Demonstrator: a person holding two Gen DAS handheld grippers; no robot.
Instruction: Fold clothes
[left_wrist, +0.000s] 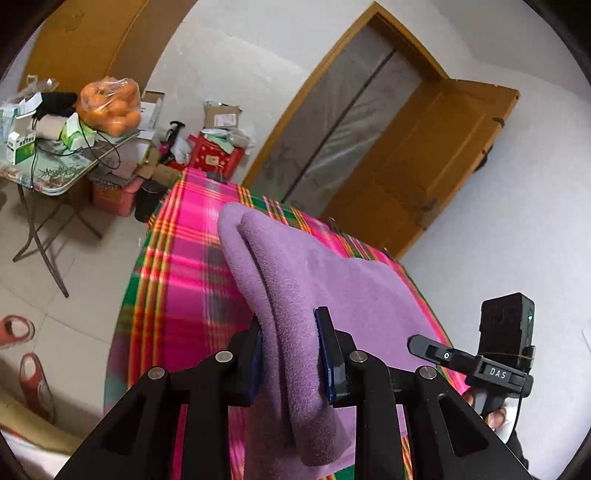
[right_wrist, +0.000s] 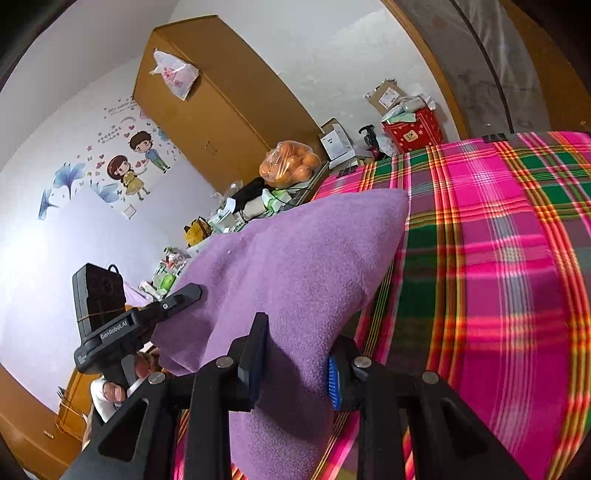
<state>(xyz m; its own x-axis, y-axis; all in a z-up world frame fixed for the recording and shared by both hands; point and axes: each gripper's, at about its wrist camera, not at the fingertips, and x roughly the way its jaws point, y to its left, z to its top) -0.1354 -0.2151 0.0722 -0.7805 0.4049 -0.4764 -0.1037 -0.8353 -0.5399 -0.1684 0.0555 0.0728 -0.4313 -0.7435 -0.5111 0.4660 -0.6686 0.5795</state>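
Pinching fuzzy purple fleece (left_wrist: 295, 295), each hand-held gripper (left_wrist: 291, 354) (right_wrist: 295, 354) clamps a bunched fold above plaid bedcover (right_wrist: 498, 258).

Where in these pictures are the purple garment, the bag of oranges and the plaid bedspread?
purple garment (left_wrist: 325, 280): left wrist view, upper fleece face.
bag of oranges (left_wrist: 110, 105): left wrist view, middle of bag.
plaid bedspread (right_wrist: 498, 240): right wrist view, bare pink stripe.

I'm in a home bedroom: plaid-covered bed (right_wrist: 498, 240) ahead of my tool, wardrobe (right_wrist: 221, 110), cartoon wall stickers (right_wrist: 136, 162), slippers (left_wrist: 33, 376).

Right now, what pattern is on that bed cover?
Bright pink plaid bed cover with green, orange and yellow stripes; clearest in the right wrist view.
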